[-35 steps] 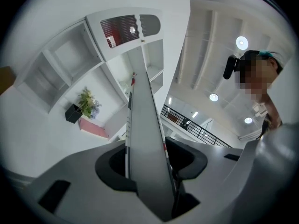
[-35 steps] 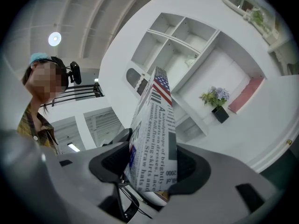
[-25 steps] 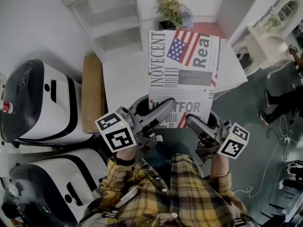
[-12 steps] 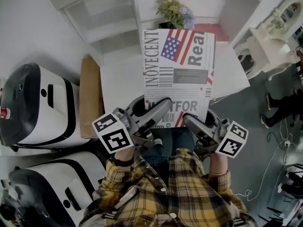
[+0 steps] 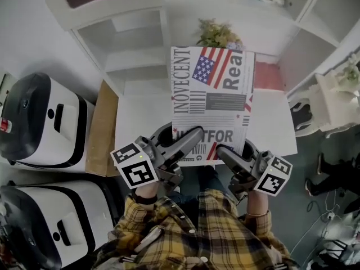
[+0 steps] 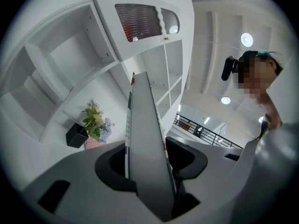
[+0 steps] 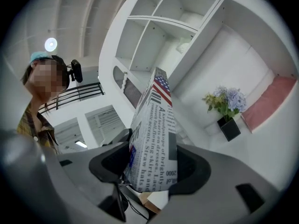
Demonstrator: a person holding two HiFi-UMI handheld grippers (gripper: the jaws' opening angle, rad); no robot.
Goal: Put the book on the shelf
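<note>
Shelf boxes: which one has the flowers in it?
The wide compartment just beyond the book's far edge; its flowers stand in a black pot beside a pink block.

Bright, even ceiling light; fisheye edges dark and warped

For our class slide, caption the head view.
Left gripper and right gripper clamp a newsprint-covered book facing the white shelf.
</note>
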